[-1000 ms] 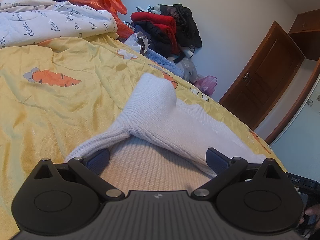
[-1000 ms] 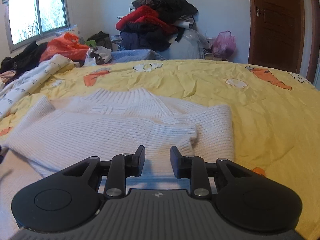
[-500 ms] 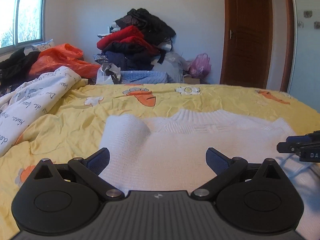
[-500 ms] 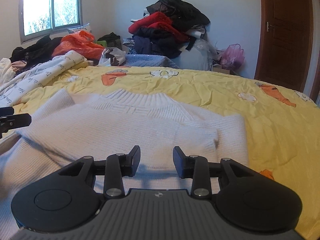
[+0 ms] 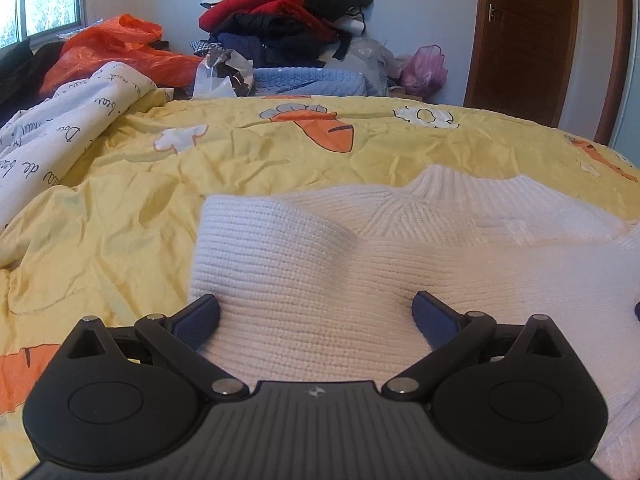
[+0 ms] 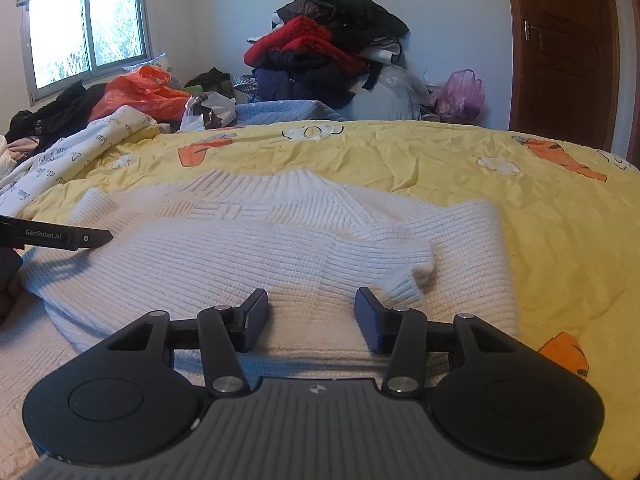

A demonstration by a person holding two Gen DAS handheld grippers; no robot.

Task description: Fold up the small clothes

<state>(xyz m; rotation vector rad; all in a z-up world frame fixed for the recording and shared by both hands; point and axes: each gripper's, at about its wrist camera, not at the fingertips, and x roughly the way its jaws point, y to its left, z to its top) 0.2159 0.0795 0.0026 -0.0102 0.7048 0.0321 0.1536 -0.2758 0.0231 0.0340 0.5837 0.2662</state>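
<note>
While the white knit sweater (image 5: 400, 280) lies spread on the yellow carrot-print bedspread (image 5: 120, 208), you have both tools low over its near half. Sweater: ribbed collar (image 5: 460, 182) at 12 o'clock in the left wrist view, one sleeve (image 5: 272, 248) folded across the body toward 3 o'clock; in the right wrist view the other sleeve's cuff (image 6: 404, 276) lies on top of the body, just past your right fingertip. Your left gripper (image 5: 316, 316) stands wide apart, released, nothing between the jaws, its blue pads (image 5: 198, 320) hovering at the folded sleeve's near edge; you cannot tell from here whether they touch the knit. Your right gripper (image 6: 311, 312) is released too, jaws parted at a narrower gap, with only flat knit showing between them. From the right wrist view, one finger of your left tool pokes in at 9 o'clock, lettered GenRobot.AI, casting a shadow on the sweater. Outward: a white quilt with script lettering (image 5: 60, 136) bunched at 10 o'clock, an orange plastic bag (image 5: 116, 46) behind it, a blue knit blanket (image 5: 312, 82) at the bed's far edge. Against the far wall at 12 o'clock, a heap of red, black and navy clothes (image 6: 320, 56); a pink plastic bag (image 6: 460, 94) beside it toward 1 o'clock. Window (image 6: 86, 32) at 10 o'clock, brown wooden door (image 6: 560, 48) at 2 o'clock.
</note>
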